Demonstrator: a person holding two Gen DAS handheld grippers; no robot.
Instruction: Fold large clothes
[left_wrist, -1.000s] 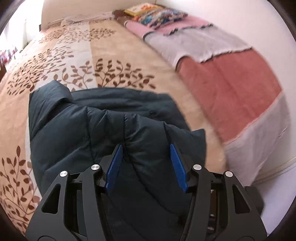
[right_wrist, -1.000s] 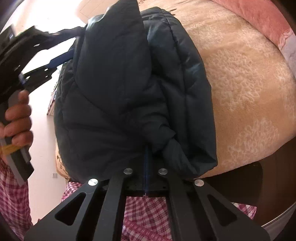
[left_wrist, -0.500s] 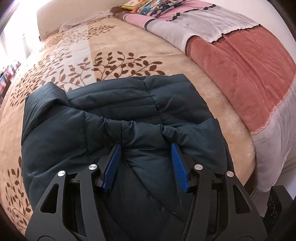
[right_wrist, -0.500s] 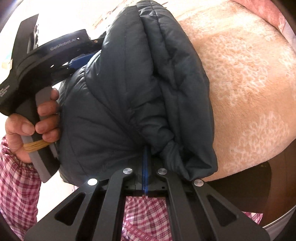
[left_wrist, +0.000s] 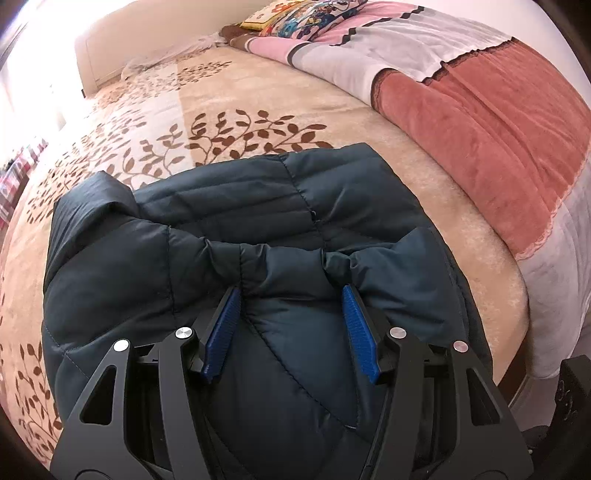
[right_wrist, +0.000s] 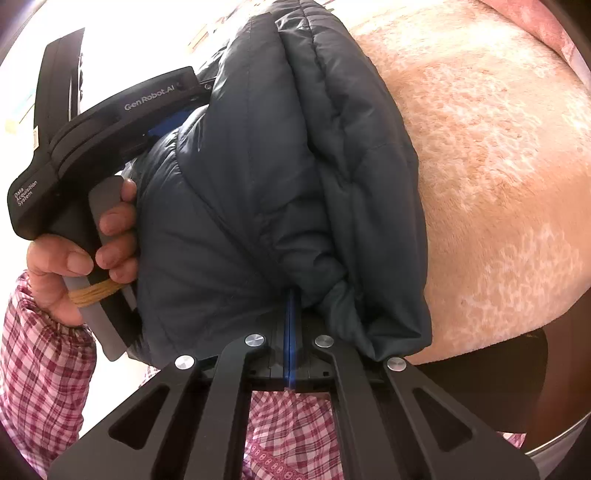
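Observation:
A dark teal quilted puffer jacket (left_wrist: 258, 221) lies doubled over on the bed, near its front corner. My left gripper (left_wrist: 291, 289) grips a thick puffy fold of it; the cloth creases at both blue pads (left_wrist: 225, 321). In the right wrist view the jacket (right_wrist: 277, 166) hangs folded in front of the camera. My right gripper (right_wrist: 291, 295) is shut, with a bunched edge of the jacket pinched at its tips. The left gripper's black body (right_wrist: 110, 122) shows at the left, held by a hand (right_wrist: 74, 254); its fingers are hidden behind the jacket.
The bed has a beige spread with a brown leaf pattern (left_wrist: 240, 110). A pink, grey and red blanket (left_wrist: 480, 122) runs along its right side, with colourful pillows (left_wrist: 295, 18) at the far end. The bed's dark edge (right_wrist: 498, 369) is close below. A checked sleeve (right_wrist: 40, 362) is at lower left.
Both grippers have come down with the jacket, which now rests more fully on the bed. The left gripper and its hand have drawn nearer in the right wrist view.

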